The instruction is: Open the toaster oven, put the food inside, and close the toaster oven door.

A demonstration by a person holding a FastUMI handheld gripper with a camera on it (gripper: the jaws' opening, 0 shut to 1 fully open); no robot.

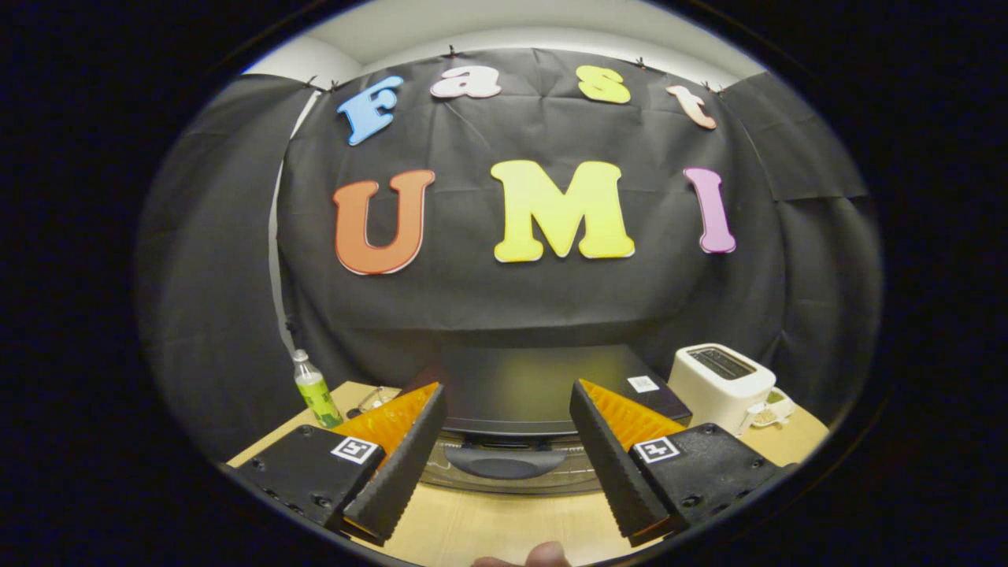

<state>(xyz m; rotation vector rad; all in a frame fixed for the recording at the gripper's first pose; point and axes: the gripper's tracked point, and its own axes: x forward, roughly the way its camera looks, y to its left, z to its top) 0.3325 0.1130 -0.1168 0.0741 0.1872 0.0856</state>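
Observation:
A black toaster oven stands on the wooden table just ahead of my fingers, seen from above and in front. Its glass door is closed, with the dark handle across the top of the door, framed between the two fingers. My gripper is open, fingers wide apart and holding nothing, raised a little above and in front of the oven. I cannot make out any food from here.
A white slot toaster stands right of the oven, with a small white dish beside it. A green-labelled bottle stands to the left near the cloth wall. A fingertip of a hand shows below the fingers.

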